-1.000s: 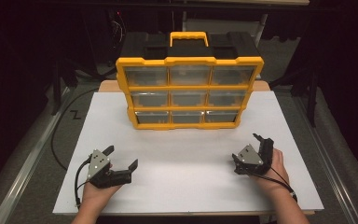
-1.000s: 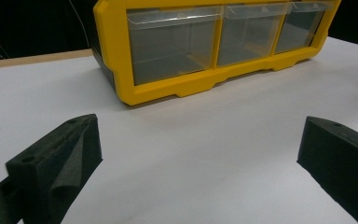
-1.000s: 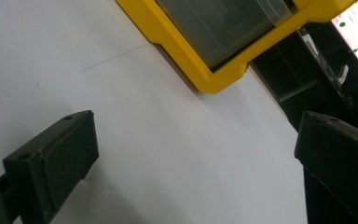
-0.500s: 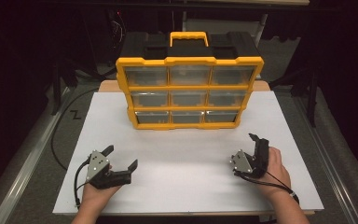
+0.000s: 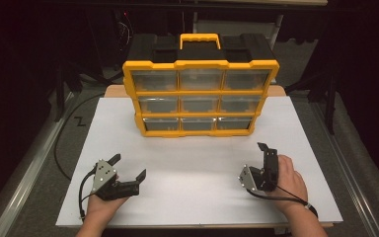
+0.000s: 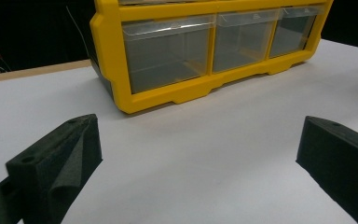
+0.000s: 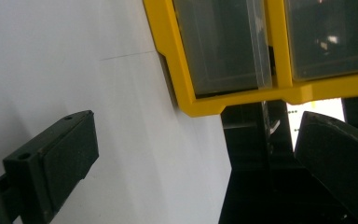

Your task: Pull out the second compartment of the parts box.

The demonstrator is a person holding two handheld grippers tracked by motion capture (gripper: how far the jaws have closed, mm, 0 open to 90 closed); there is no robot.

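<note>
Drawer cabinet (image 5: 200, 98), yellow frame, black back, yellow carrying handle (image 5: 200, 40) on top; nine clear drawers in three rows. Stands upright at twelve o'clock on the white table (image 5: 192, 163), front facing the person. Left gripper (image 5: 127, 167), at eight o'clock, held low over the table, jaws spread wide, nothing between them; aimed toward the cabinet's lower left drawer (image 6: 168, 53), well apart from it. Right gripper (image 5: 266, 160), at four o'clock, turned on its side in the hand (image 5: 288, 177), jaws released and empty; cabinet corner (image 7: 200, 105) ahead of it, well apart.
</note>
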